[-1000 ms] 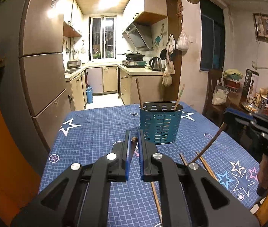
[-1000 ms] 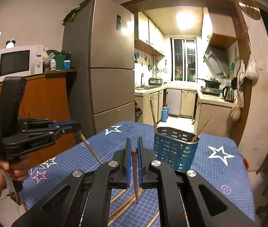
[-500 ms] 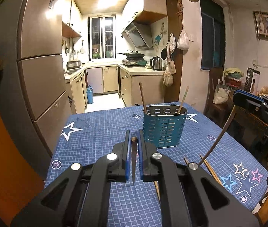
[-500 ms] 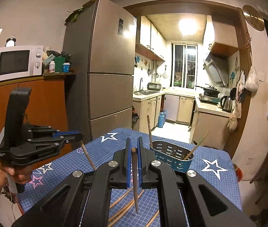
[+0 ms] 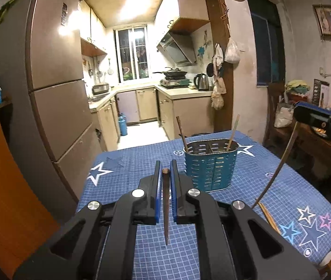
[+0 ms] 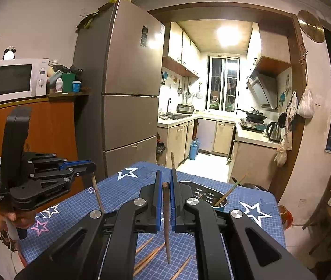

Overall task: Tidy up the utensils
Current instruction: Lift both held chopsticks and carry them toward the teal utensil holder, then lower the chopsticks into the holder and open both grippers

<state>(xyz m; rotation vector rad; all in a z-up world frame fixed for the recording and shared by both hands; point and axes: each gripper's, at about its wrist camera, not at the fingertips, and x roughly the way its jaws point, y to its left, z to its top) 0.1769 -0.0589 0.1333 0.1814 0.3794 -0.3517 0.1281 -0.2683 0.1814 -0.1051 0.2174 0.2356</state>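
My left gripper [image 5: 165, 170] is shut on a dark chopstick [image 5: 165, 210] that hangs point down above the blue star tablecloth [image 5: 130, 163]. Just ahead and to its right stands the teal slotted utensil holder [image 5: 211, 165], with two chopsticks leaning inside. My right gripper [image 6: 165, 179] is likewise shut on a dark chopstick [image 6: 166, 221], and its fingers hide much of the holder [image 6: 209, 196]. Each gripper shows in the other's view: the right gripper [image 5: 297, 110] with its stick [image 5: 275, 175], the left gripper [image 6: 91, 165] with its stick [image 6: 97, 193].
Several loose chopsticks lie on the cloth [image 6: 151, 256], some near the right table edge [image 5: 268, 214]. A tall fridge [image 5: 55, 93] and an orange cabinet [image 5: 1, 175] flank the table's left side. A wooden sideboard [image 5: 317, 140] stands at the right.
Both grippers have risen with their chopsticks, whose points have lifted off the table. The holder sits lower in the right wrist view.
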